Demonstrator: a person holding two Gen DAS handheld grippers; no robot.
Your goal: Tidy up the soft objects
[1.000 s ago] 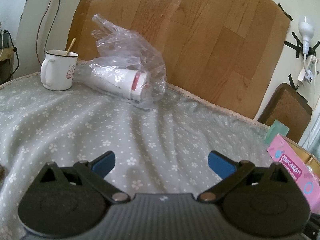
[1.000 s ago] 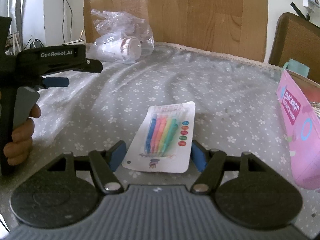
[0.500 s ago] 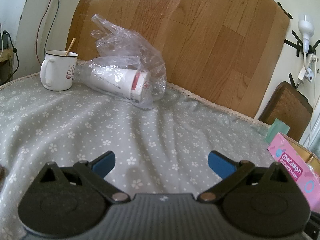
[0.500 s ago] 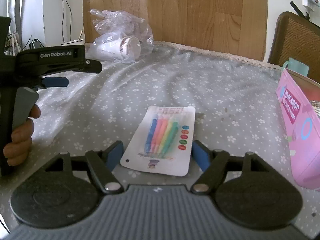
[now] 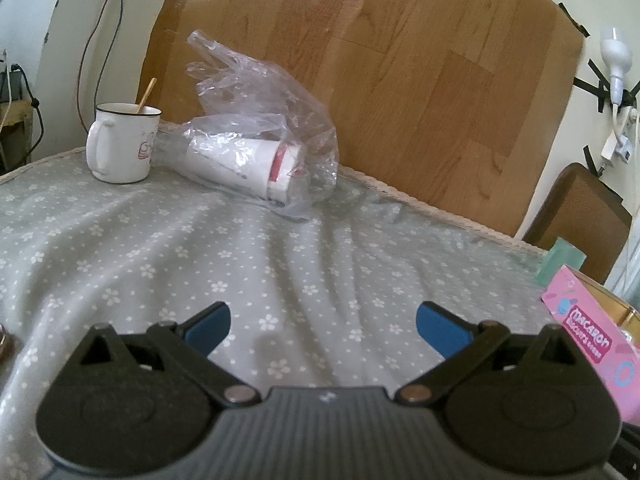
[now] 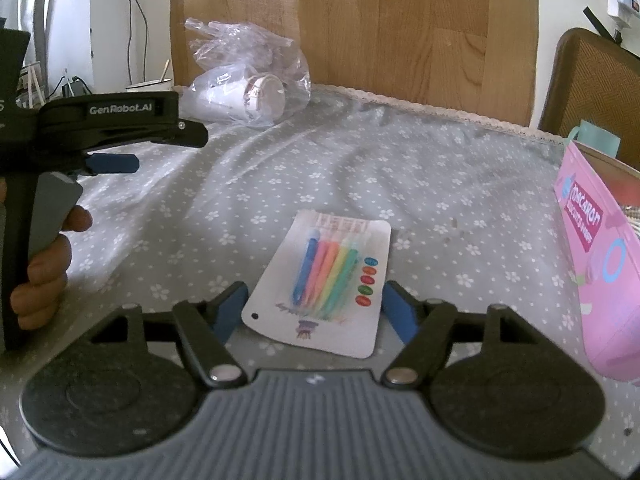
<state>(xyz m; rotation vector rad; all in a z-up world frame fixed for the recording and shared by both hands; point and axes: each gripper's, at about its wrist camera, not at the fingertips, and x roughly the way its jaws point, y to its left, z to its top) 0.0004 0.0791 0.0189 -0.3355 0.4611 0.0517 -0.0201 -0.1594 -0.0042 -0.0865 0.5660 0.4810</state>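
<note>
Between the right gripper's (image 6: pixel 314 314) open, just-narrowed fingers, the pen card (image 6: pixel 320 284) lies lengthwise, pens pointing away.

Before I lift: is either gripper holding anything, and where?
Left gripper: nothing. Right gripper, jaws just closing, brackets the marker pack's side edges; whether they pinch cannot be told.

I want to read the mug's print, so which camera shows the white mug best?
The left wrist view. There the mug stands whole and unobstructed beside the plastic bag, handle, red print and stick all showing. In the right wrist view only its rim peeks above the left gripper.
</note>
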